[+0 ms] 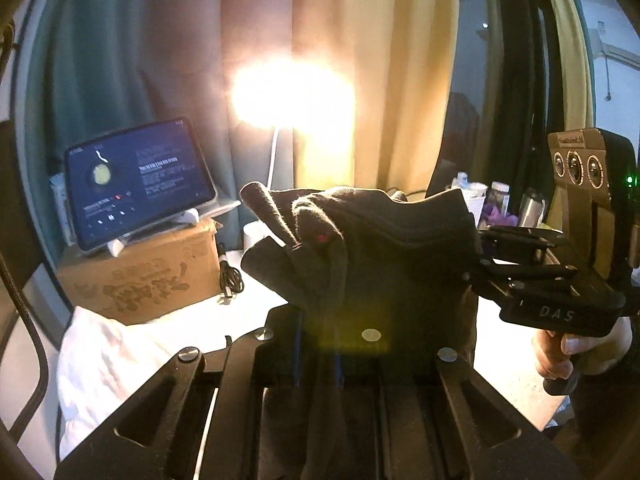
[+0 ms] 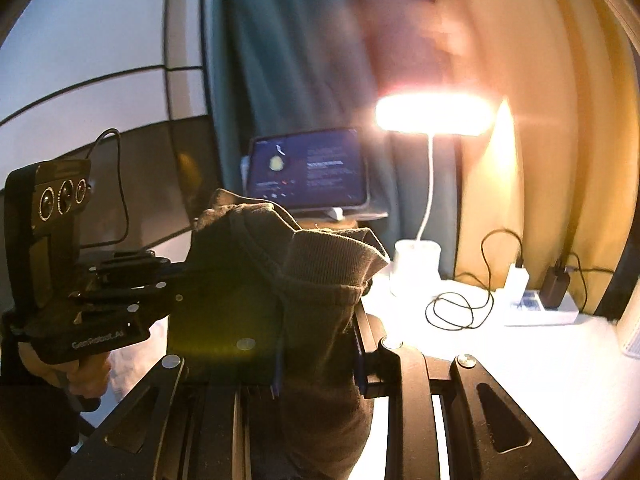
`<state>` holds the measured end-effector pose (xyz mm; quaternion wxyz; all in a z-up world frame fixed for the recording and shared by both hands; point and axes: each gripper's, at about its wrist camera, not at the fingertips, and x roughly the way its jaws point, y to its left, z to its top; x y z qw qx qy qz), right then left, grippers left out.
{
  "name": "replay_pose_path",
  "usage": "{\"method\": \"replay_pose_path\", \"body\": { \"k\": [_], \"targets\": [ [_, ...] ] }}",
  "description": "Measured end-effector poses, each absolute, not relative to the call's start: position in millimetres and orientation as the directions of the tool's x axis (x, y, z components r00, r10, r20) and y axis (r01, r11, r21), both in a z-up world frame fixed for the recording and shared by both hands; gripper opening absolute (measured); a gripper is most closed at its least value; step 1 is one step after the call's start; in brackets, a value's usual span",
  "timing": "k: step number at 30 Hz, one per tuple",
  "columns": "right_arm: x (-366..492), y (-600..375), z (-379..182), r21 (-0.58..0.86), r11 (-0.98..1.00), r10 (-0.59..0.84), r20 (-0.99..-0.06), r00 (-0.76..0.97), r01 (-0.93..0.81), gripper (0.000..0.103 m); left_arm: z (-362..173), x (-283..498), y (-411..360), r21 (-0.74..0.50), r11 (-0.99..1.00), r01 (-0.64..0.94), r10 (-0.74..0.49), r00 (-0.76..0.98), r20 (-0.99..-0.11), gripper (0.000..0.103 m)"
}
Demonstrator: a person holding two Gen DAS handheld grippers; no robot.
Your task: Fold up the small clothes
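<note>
A dark grey-brown knit garment (image 1: 360, 256) hangs bunched between both grippers above the white table (image 1: 260, 316). In the left wrist view it covers my left gripper (image 1: 320, 320), which is shut on its near edge with the fingertips hidden under the cloth. My right gripper (image 1: 478, 248) comes in from the right, held by a hand (image 1: 560, 352), and is clamped on the garment's other side. In the right wrist view the garment (image 2: 320, 276) shows a ribbed hem and a drawstring. There my right gripper (image 2: 320, 364) is shut on it, and the left gripper (image 2: 180, 280) grips it from the left.
A lit tablet (image 1: 140, 180) stands on a cardboard box (image 1: 148, 272) at the back left, with a white cloth (image 1: 104, 360) in front. A bright desk lamp (image 2: 434, 114) stands behind, with a coiled cable (image 2: 460, 308) and a power strip with chargers (image 2: 540, 300) to its right. Curtains hang at the back.
</note>
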<state>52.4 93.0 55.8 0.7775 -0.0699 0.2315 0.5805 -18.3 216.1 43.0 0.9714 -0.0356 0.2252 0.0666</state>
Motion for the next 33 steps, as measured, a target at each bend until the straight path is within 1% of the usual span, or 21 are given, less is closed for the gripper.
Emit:
{"method": "replay_pose_path", "body": {
  "k": [10,22,33],
  "targets": [
    [96,134,14,0.209,0.340,0.833,-0.520,0.191,-0.917,0.026,9,27,247,-0.090,0.984,-0.154,0.084,0.846,-0.527,0.010],
    [140,179,-43,0.277,0.342,0.790,-0.603,0.114,-0.898,0.026,-42,67,282,-0.155,0.962,-0.225,0.076,0.765,-0.640,0.010],
    [173,207,-95,0.343,0.371,0.734,-0.677,0.046,-0.863,0.027,-81,91,306,-0.192,0.937,-0.292,0.065,0.685,-0.725,0.010]
  ]
}}
